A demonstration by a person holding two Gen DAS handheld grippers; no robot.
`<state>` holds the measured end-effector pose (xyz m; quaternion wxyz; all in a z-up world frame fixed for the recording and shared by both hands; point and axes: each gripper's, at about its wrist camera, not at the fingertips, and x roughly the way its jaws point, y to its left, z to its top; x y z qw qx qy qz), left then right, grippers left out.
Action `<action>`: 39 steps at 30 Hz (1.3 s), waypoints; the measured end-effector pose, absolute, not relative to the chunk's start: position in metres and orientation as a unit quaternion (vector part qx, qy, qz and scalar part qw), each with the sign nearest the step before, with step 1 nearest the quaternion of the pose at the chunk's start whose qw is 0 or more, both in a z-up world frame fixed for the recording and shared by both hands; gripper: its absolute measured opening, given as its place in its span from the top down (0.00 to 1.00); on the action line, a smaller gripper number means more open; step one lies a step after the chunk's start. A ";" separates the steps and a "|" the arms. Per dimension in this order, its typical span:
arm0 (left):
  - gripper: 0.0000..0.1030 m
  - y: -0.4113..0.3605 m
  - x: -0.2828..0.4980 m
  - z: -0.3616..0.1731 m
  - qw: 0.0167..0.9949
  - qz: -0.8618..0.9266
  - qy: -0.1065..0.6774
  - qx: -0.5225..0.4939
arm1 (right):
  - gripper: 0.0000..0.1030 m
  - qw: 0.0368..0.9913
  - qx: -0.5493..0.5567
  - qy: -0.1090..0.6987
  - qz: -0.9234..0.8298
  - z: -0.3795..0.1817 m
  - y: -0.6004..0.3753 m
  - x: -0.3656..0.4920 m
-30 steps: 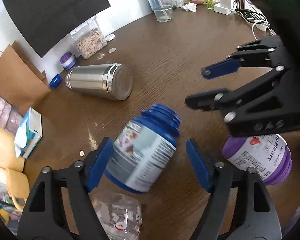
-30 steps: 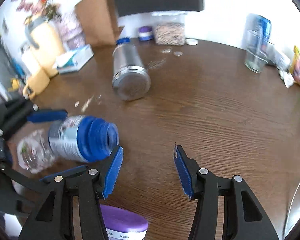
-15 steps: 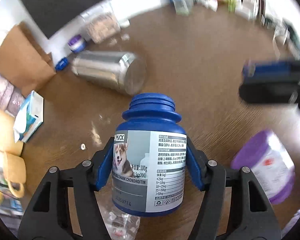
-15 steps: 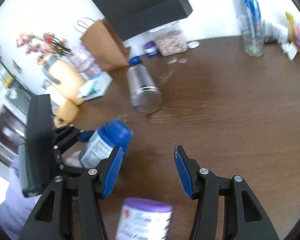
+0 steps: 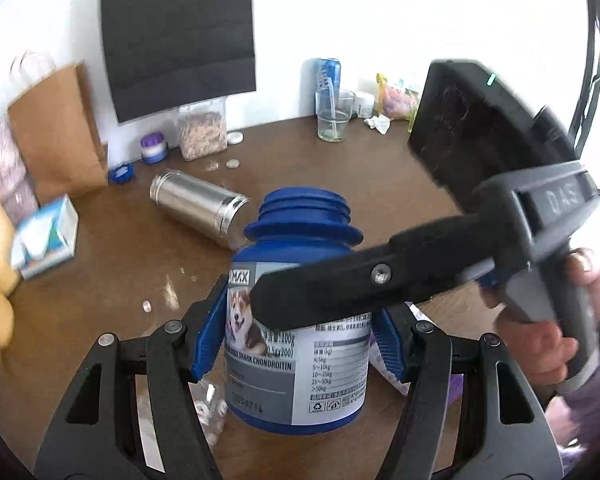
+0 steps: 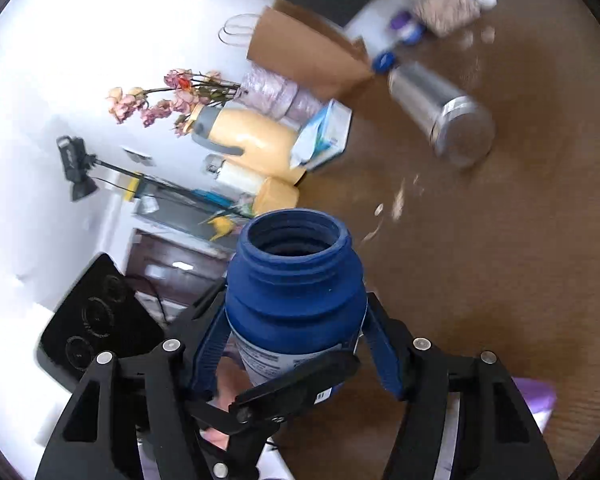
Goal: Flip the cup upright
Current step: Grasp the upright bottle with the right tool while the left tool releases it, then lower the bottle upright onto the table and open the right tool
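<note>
A blue open-mouthed bottle (image 5: 300,240) with a dog label stands upright, mouth up, just above the brown table (image 5: 380,184). My left gripper (image 5: 300,320) is shut on its sides. My right gripper (image 6: 296,308) comes in from the right, and its blue pads (image 6: 380,344) press the same bottle (image 6: 296,280) just under the shoulder. One black right finger (image 5: 340,292) crosses the label in the left wrist view. A steel tumbler (image 5: 196,204) lies on its side further back, apart from both grippers.
A purple-lidded jar (image 5: 394,364) lies behind the right pad and a clear plastic bottle (image 5: 208,408) lies below the left one. A tissue box (image 5: 48,236), paper bag (image 5: 56,128), food jar (image 5: 202,134) and glass (image 5: 334,120) line the back. A hand (image 5: 540,340) holds the right gripper.
The left gripper closed on the lying blue bottle, lifted it and turned it mouth up. The right gripper swung over from the right and now grips the same bottle.
</note>
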<state>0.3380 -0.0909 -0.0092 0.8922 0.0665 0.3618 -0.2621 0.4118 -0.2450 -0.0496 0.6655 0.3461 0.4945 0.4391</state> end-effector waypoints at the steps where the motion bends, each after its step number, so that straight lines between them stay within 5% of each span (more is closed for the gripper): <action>1: 0.41 -0.089 0.338 -0.012 0.890 -0.263 0.367 0.061 | 0.34 0.665 0.345 0.497 0.439 -0.051 -0.245 0.411; 6: 0.38 -0.076 0.342 -0.019 0.873 -0.271 0.405 0.023 | 0.34 0.713 0.279 0.494 0.411 -0.041 -0.231 0.398; 12: 0.24 -0.049 0.319 -0.007 0.894 -0.189 0.407 0.012 | 0.34 0.870 0.048 0.407 0.276 -0.007 -0.202 0.374; 16: 0.23 -0.036 0.302 -0.015 0.907 -0.104 0.407 0.030 | 0.34 0.898 -0.034 0.380 0.219 -0.017 -0.175 0.375; 30: 0.22 0.009 0.283 -0.034 0.893 -0.058 0.446 -0.014 | 0.33 0.882 -0.061 0.434 0.174 -0.058 -0.149 0.389; 39: 0.22 0.013 0.251 -0.013 0.898 -0.035 0.438 -0.010 | 0.33 0.891 -0.039 0.409 0.196 0.003 -0.171 0.336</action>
